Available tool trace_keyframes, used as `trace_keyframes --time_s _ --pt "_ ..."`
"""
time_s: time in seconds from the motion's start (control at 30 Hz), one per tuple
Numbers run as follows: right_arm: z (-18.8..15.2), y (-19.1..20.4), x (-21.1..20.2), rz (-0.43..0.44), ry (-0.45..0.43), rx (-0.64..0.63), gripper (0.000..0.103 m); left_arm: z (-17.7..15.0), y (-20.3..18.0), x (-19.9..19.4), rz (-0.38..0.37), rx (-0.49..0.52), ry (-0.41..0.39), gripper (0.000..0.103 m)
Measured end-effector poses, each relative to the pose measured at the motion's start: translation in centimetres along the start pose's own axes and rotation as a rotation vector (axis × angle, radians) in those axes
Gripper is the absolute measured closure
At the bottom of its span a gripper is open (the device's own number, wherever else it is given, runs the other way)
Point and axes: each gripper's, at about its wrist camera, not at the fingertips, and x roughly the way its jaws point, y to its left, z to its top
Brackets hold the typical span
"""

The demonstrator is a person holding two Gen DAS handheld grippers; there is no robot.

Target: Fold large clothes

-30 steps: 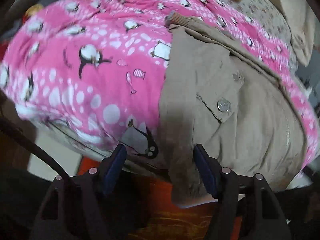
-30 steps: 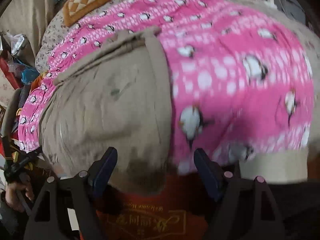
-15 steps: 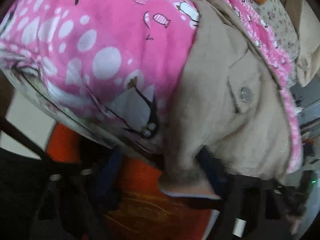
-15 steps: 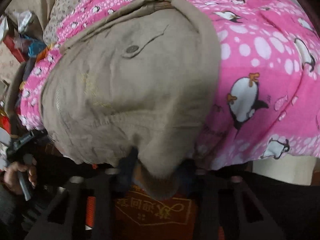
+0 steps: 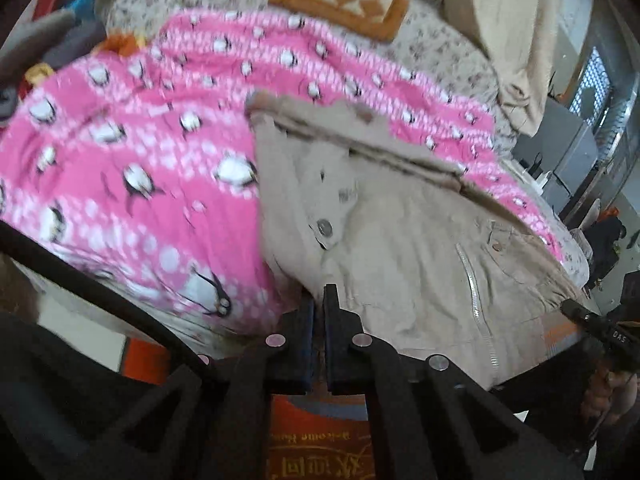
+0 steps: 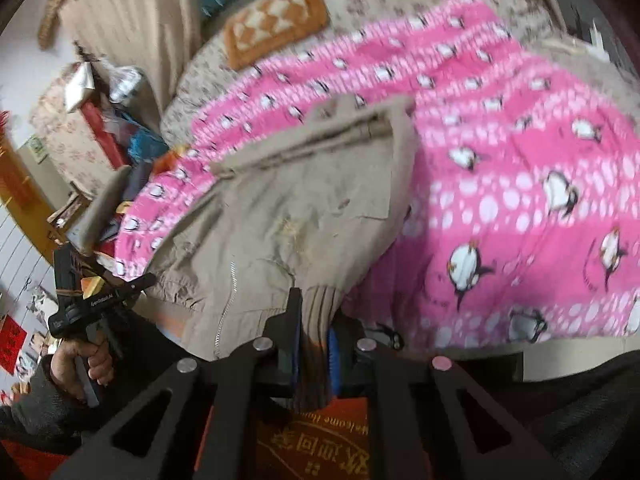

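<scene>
Since a sec ago, we're seeing both sets of jaws, wide apart then, having just been closing. Left hand-held gripper (image 5: 319, 300) is now pressing together on the near hem of the beige jacket (image 5: 400, 248); right hand-held gripper (image 6: 314, 320) is clamping its ribbed cuff (image 6: 318, 344). Jacket is lying on the pink penguin blanket (image 5: 152, 168) w/ its near edge overhanging the bed's edge (orange mat (image 6: 320, 444) below). Blanket beyond the jacket is lying bare up to the checkered cushion (image 5: 340, 0).
</scene>
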Motion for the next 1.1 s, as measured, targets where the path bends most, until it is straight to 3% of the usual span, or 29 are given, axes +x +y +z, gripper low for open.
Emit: trace_keyframes --time_s 0.27,0.4,0.5,0.67,0.87,1.1 --pt "-0.9 2.0 -5.4 0.080 -0.062 -0.083 0.094 -0.2 0.6 -5.1 -0.034 -0.023 -0.053 0.103" --pt "0.1 2.1 -6.2 0.076 -0.088 -0.111 0.094 0.7 0.7 -6.0 -0.035 -0.023 -0.082 0.103" --pt "2.8 1.6 -5.2 0.073 -0.131 -0.115 0.094 3.1 0.4 -5.5 -0.040 -0.029 -0.103 0.103" --pt "10.0 2.0 -3.0 0.053 -0.260 -0.150 0.094 10.1 -1.6 -5.0 -0.013 0.055 -0.220 0.103" --pt "17.7 1.1 2.8 -0.011 -0.329 -0.136 0.094 18.9 -1.3 0.3 0.003 0.032 -0.273 0.103" --pt "24.0 -2.6 11.8 -0.124 -0.278 -0.078 0.094 25.9 -1.7 10.6 0.063 0.057 -0.260 0.103"
